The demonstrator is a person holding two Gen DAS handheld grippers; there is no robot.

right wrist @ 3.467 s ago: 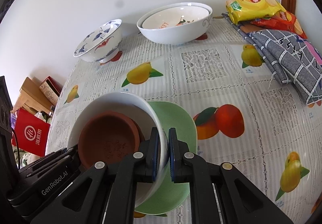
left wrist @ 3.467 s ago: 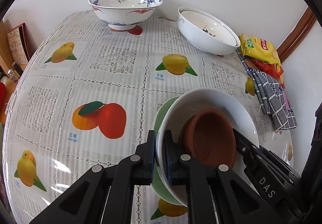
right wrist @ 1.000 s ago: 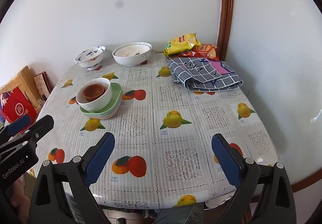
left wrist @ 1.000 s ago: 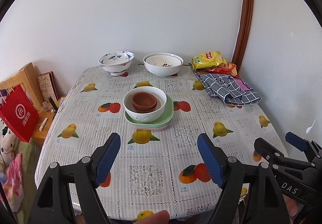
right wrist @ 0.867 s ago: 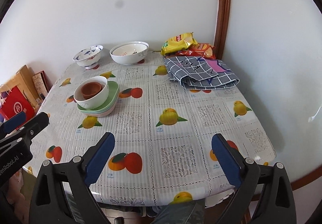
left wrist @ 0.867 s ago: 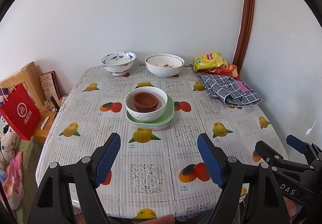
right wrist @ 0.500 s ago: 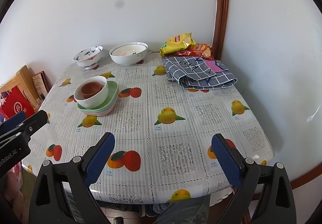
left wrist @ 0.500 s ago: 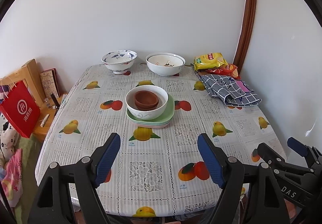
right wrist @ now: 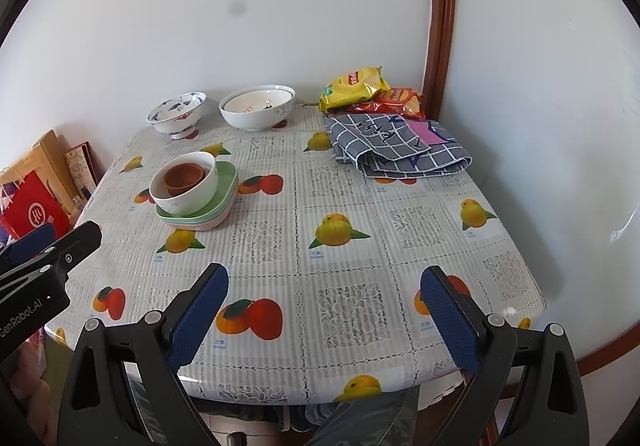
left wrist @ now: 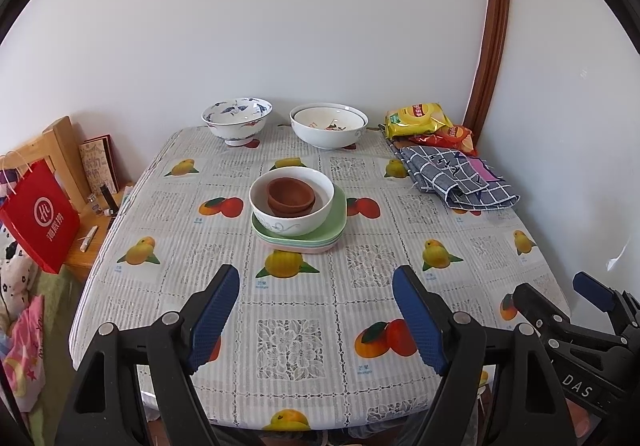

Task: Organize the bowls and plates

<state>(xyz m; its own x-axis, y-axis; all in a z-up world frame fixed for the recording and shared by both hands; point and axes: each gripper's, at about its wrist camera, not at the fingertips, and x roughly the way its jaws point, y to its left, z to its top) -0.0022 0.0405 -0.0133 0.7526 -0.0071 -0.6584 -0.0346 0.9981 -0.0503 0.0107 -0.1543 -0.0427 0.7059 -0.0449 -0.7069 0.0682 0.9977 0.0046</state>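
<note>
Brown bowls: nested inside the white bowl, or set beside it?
Nested inside: the brown bowls sit within the white bowl, upright on the plates.

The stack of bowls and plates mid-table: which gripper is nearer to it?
Left. The left gripper hangs at the table's near edge, almost straight in front of the stack; the right gripper sits further right, so the stack lies off to its left.

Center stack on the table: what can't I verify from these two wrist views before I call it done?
- Plate count: the plates under the white bowl show only rim edges in both views; the bowl covers the rest.
- Brown bowls: apparently two nested; the white bowl's wall hides their bases.
- Far white bowl: possibly two nested; markings inside too small to read.
- Table near edge: cut off by the left gripper and right gripper.
</note>
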